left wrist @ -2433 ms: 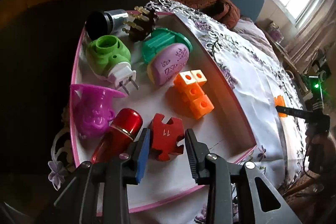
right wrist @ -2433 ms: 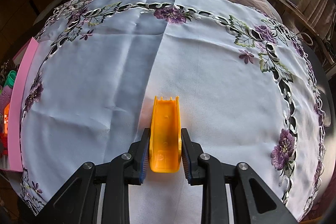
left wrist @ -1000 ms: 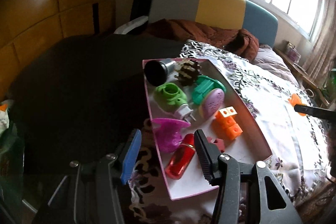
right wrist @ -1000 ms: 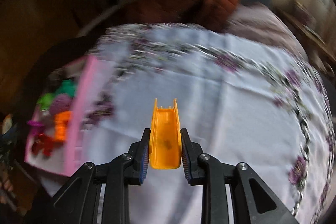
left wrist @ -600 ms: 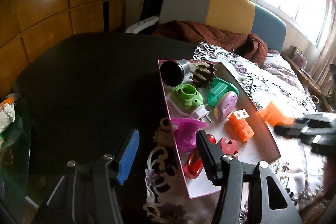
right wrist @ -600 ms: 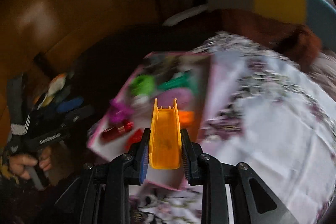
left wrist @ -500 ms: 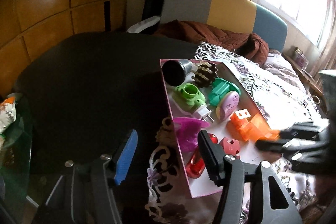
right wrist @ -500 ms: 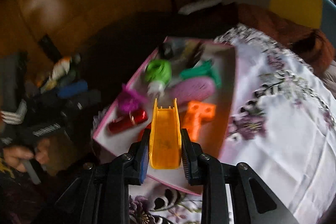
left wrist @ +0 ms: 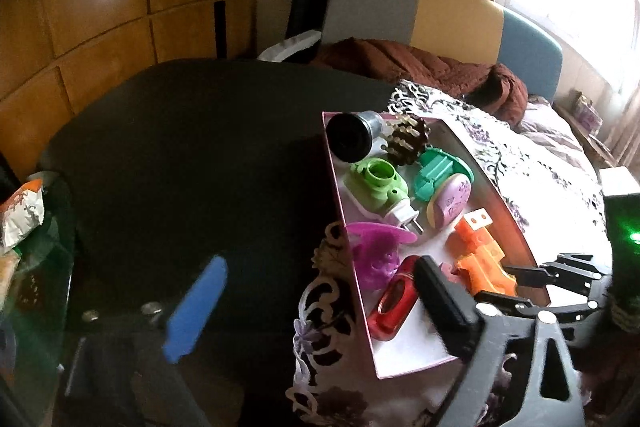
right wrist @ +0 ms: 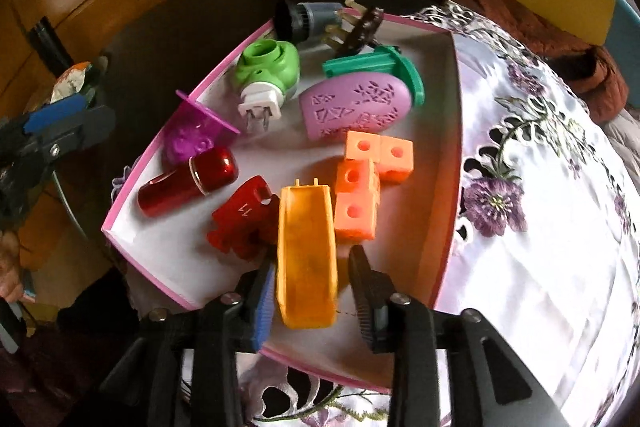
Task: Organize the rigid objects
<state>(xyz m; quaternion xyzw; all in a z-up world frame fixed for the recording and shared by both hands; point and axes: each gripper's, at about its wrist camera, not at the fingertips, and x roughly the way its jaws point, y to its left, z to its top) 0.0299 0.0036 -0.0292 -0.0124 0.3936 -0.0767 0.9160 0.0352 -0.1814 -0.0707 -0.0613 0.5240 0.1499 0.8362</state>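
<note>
I release the orange chute (right wrist: 307, 255) into the pink tray (right wrist: 448, 187); right gripper (right wrist: 312, 287) jaws opening around it, left gripper (left wrist: 316, 303) spread wide, empty. Next, I withdraw clear of the tray.

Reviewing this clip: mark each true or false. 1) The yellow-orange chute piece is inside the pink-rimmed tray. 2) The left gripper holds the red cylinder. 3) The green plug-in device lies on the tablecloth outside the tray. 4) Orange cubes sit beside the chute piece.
1) True: the yellow-orange chute piece lies in the pink-rimmed tray, between the opening jaws of the right gripper.
2) False: the left gripper is empty; the red cylinder rests in the tray.
3) False: the green plug-in device is in the tray.
4) True: the orange cubes adjoin it.
</note>
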